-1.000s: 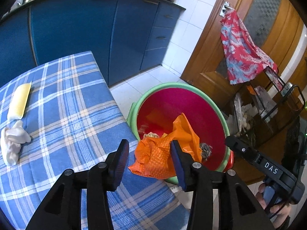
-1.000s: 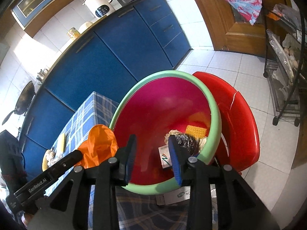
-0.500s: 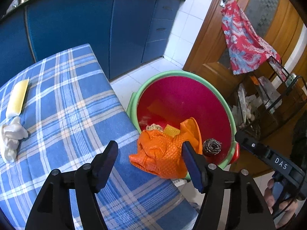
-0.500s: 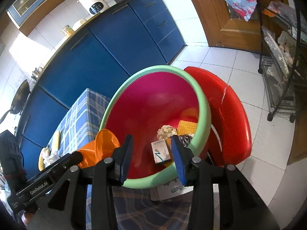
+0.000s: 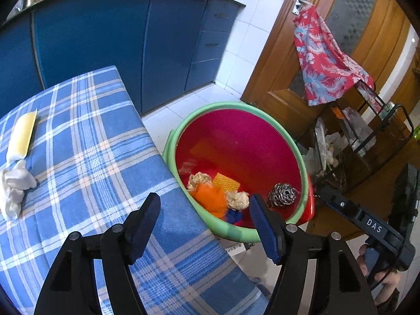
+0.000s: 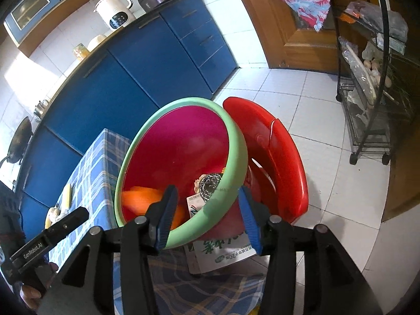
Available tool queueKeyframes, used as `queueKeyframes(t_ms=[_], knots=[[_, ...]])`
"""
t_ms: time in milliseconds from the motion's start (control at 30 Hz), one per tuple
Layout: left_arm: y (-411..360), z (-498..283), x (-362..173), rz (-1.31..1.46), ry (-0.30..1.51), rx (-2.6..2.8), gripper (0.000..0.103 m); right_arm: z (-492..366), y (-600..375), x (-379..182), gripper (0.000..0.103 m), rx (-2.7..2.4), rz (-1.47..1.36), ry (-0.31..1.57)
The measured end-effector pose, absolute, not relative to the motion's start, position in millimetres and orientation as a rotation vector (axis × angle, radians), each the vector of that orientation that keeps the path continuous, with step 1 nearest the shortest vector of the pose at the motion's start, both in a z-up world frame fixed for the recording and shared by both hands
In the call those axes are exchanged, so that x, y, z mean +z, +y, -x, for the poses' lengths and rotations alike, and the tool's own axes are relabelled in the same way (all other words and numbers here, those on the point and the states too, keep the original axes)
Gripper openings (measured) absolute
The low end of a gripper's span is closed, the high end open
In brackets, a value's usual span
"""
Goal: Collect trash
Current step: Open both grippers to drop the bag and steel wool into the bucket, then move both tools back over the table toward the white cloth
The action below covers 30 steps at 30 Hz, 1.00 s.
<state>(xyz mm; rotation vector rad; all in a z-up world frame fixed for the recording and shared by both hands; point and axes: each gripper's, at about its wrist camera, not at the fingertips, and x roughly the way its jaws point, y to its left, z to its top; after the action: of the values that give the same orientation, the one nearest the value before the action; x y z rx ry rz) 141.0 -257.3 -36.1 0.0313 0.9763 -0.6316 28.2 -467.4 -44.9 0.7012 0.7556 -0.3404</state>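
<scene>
Blue checked table (image 5: pixel 86 141) beside basin (image 5: pixel 302 168); wipes (image 5: pixel 14 186) remain.

A round green-rimmed red plastic basin (image 5: pixel 302 157) is standing just beside the blue plaid-covered counter (image 5: pixel 78 144), holding a steel-wire scourer (image 5: pixel 282 194) and an orange crumpled plastic bag (image 5: pixel 211 197); a white crumpled tissue (image 5: pixel 14 186) is lying on the counter.

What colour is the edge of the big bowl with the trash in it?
The bowl's rim is light green; the left wrist view shows it best.
</scene>
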Motion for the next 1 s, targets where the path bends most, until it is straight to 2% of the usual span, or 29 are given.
queueKeyframes(t_ms=[100,167,467,567,1000], knots=[[-255,-142,-35,-0.026,0.974,-0.625,0.072,-27,-465,-42,0.056,-0.33,-0.681,0.752],[-252,-142,-35,-0.019,0.974,-0.619,0.072,-27,-463,-42,0.064,-0.326,-0.659,0.759],[-235,-142,-39,0.019,0.978,-0.586,0.072,-20,-453,-64,0.067,-0.258,-0.657,0.838],[-228,-143,-38,0.031,0.974,-0.577,0.072,-16,-448,-70,0.074,-0.243,-0.675,0.854],[-177,-142,-27,0.076,0.93,-0.474,0.072,-19,-419,-46,0.074,-0.177,-0.614,0.789]])
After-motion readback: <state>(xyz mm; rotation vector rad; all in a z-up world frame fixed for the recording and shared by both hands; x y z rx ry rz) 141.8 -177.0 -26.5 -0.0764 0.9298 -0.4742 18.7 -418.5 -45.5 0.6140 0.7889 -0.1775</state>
